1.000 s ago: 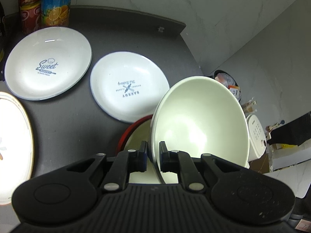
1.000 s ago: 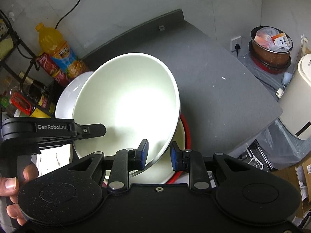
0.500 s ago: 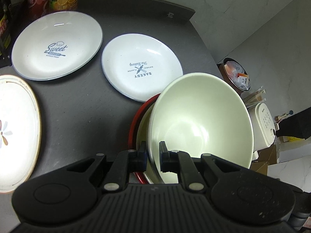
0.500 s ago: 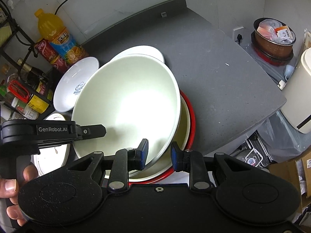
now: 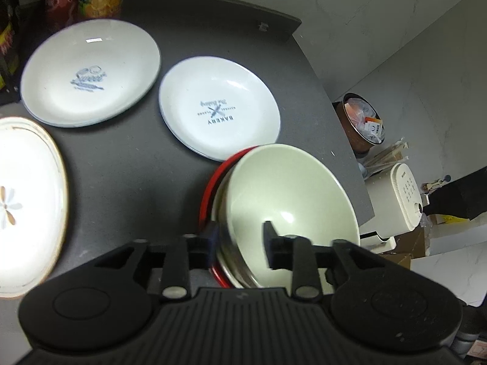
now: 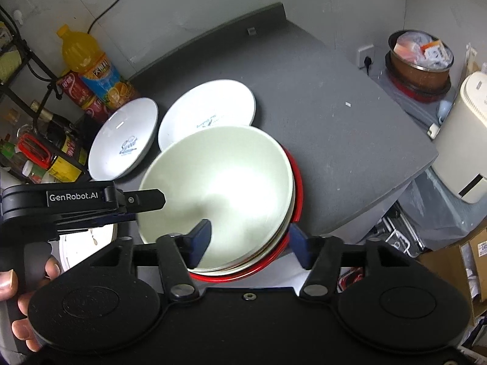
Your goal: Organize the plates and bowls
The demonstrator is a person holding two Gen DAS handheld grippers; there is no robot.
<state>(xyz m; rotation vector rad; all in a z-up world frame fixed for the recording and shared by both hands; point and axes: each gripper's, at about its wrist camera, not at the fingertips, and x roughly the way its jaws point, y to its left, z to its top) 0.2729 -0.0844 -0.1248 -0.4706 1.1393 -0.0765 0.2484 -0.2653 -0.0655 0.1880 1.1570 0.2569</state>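
With the pale bowl nested in the red-rimmed bowl at frame centre, both the left gripper and right gripper, jaws just spread off its rim, should lift straight clear without nudging it.

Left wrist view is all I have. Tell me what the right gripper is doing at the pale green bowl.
Observer: The right gripper is open. Its jaws have just been opening and straddle the near rim of the pale green bowl, one finger inside and one outside.
Operator: Report how the bowl sits on that side.
Observer: It rests in the red-rimmed bowl, whose red rim shows around its right and near edges.
Operator: Name what stands left of the Sweet plate.
Observer: Left of the Sweet plate is a black wire rack holding sauce bottles.
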